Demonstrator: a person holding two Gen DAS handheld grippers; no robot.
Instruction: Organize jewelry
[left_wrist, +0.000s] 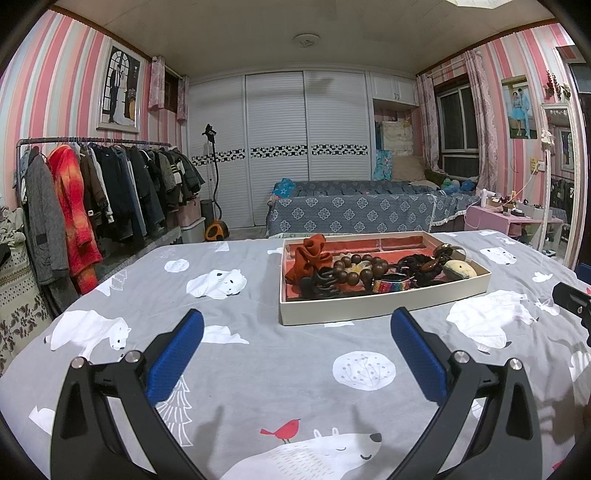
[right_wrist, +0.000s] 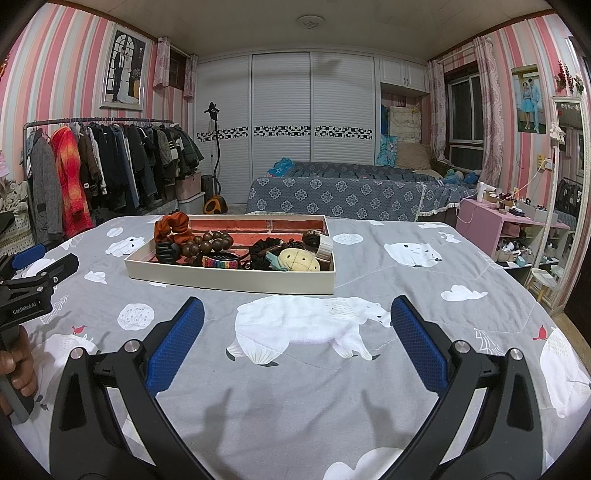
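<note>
The work surface is a bed covered in a grey sheet (left_wrist: 280, 373) printed with white polar bears, little red birds and trees. The room around it has pink striped wallpaper, one long clothes rack (left_wrist: 96, 184) packed with coats on the left, white louvred wardrobe doors (left_wrist: 277, 147) at the back, a second bed (left_wrist: 354, 210) with a blue patterned cover, a garment steamer (left_wrist: 214, 177) and a pink side table (right_wrist: 491, 218) cluttered with small stuff on the right.

One shallow white tray (left_wrist: 369, 310) with a red lining sits on the sheet, just ahead of both claws. Everything jewelry-ish is piled inside it: one rust-orange scrunchie (left_wrist: 310, 254), one strand of big brown wooden beads (left_wrist: 354, 269), one black claw clip (left_wrist: 321, 284), one rainbow-striped band (left_wrist: 393, 285), a black scrunchie (left_wrist: 413, 264) and one cream pineapple-shaped plush charm (right_wrist: 298, 260). The tangle behind them is too jumbled to count.

The left claw (left_wrist: 297, 332) is spread wide, nothing between its blue pads (left_wrist: 177, 350). The right claw (right_wrist: 297, 325) is spread the same way, also empty. A hand (right_wrist: 16, 365) grips the left tool's handle at the edge of the right view.
</note>
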